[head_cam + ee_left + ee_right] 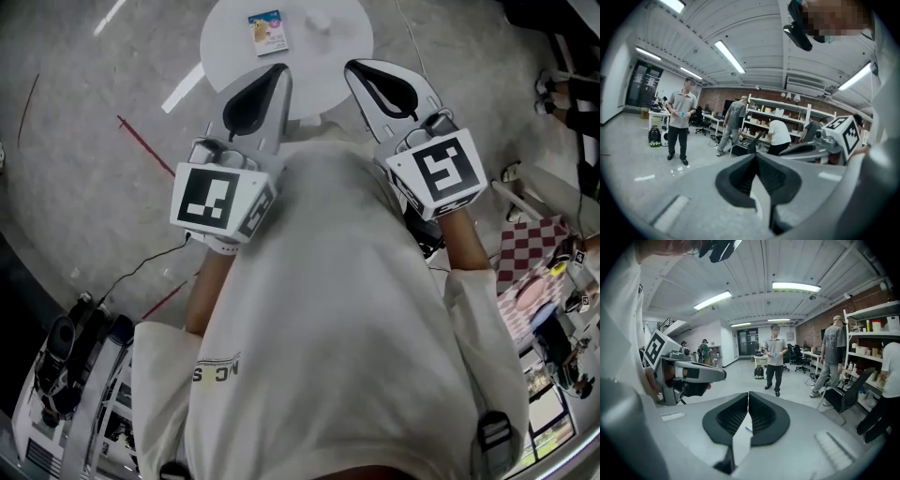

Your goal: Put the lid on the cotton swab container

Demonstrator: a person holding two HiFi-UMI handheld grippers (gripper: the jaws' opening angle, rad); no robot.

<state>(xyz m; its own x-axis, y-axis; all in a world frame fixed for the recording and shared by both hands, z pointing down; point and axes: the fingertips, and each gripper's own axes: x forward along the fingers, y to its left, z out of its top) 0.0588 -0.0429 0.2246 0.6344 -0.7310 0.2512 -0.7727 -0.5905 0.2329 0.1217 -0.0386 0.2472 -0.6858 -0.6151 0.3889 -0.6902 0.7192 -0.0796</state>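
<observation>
Only the head view looks down on the task: a round white table (225, 56) carries a colourful printed packet (268, 31) and a small white item (320, 20), perhaps the cotton swab container, though it is too small for me to be sure. Both lie well apart from me. My left gripper (280, 68) and right gripper (353, 67) are raised against my white shirt (347, 309), each with its fingers pressed together on nothing. Only the gripper views show the room: a standing person in a grey shirt (776, 357), stocked shelves (874, 331) along a brick wall, and ceiling strip lights (796, 286). The grey floor (75, 112) has red tape lines (145, 145).
</observation>
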